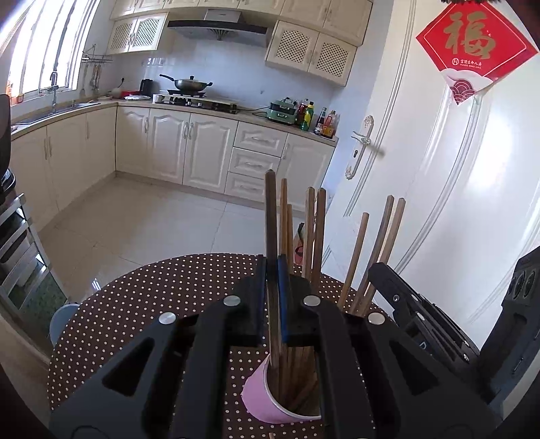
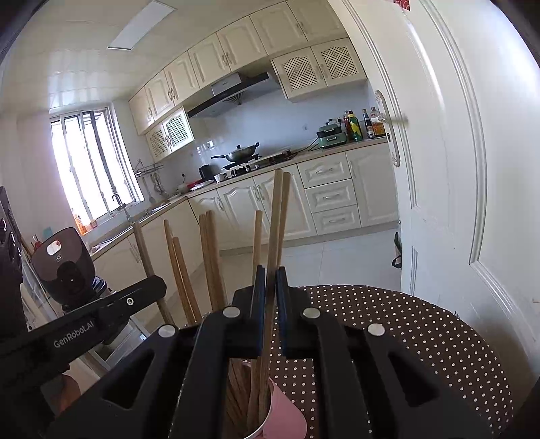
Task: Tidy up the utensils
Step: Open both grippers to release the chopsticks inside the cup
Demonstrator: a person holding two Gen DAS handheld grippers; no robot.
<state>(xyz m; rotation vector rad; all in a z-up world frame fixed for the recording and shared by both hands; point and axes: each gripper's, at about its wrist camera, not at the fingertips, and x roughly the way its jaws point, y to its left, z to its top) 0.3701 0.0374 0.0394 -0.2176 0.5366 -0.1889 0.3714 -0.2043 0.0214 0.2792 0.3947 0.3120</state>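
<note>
Chopstick (image 2: 271, 270) between right gripper (image 2: 271, 287) jaws

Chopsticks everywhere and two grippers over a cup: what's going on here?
A person with a gripper in each hand is sorting wooden chopsticks into a pink cup on a polka-dot table. The left gripper is shut on a dark chopstick whose lower end sits in the cup. The right gripper is shut on a lighter chopstick, also reaching into the cup. Several other chopsticks stand in it.

Cabinets (image 1: 189, 148): cream, L-shaped run, lattice-door uppers.
Window (image 2: 91, 169): bright daylight, above sink.
Floor (image 1: 141, 216): pale glossy tiles.
Door (image 1: 438, 189): white, panelled, red paper ornament (image 1: 472, 44).
Range hood (image 1: 219, 27): above wok (image 1: 189, 83).
</note>
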